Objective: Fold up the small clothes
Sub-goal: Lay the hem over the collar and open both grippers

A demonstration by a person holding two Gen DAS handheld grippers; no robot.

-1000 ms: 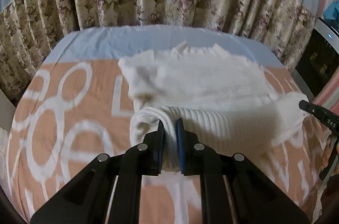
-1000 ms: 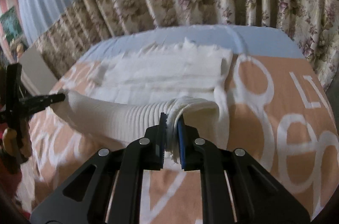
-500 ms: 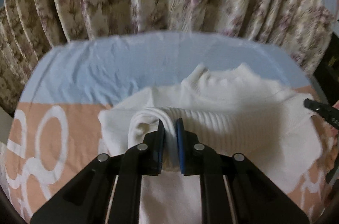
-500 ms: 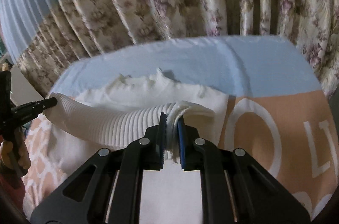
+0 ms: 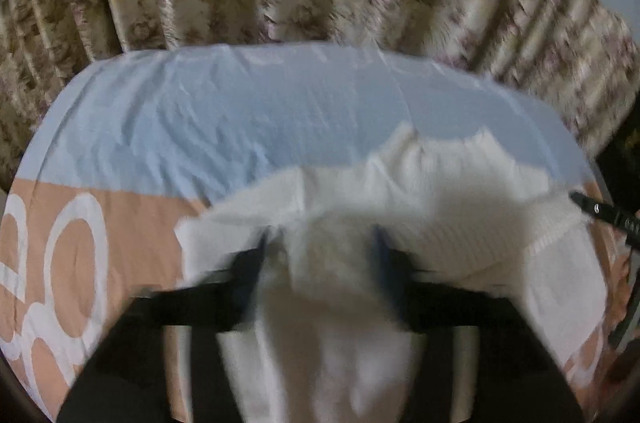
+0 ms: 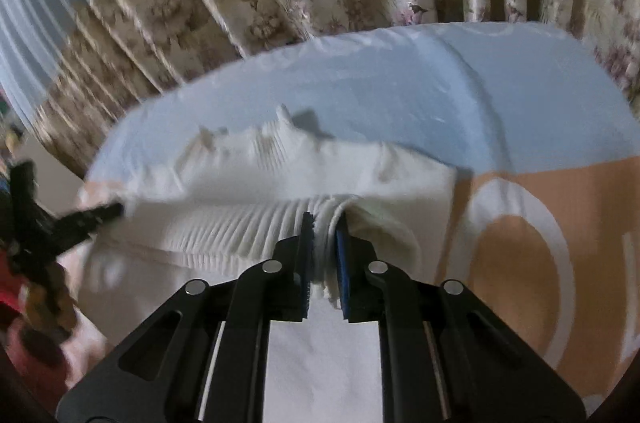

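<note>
While the left tool (image 5: 320, 255) has just opened astride the white sweater (image 5: 460, 191), the right tool (image 6: 325, 223) pinches its hem

Right gripper (image 6: 323, 223) fingers pinch white sweater (image 6: 240, 223) ribbed hem on bed (image 6: 400, 83)

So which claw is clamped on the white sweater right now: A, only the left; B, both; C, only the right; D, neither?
C: the right claw pinches the sweater hem, while the left claw has just been opening, the cloth lying loose between its spread jaws.
</note>
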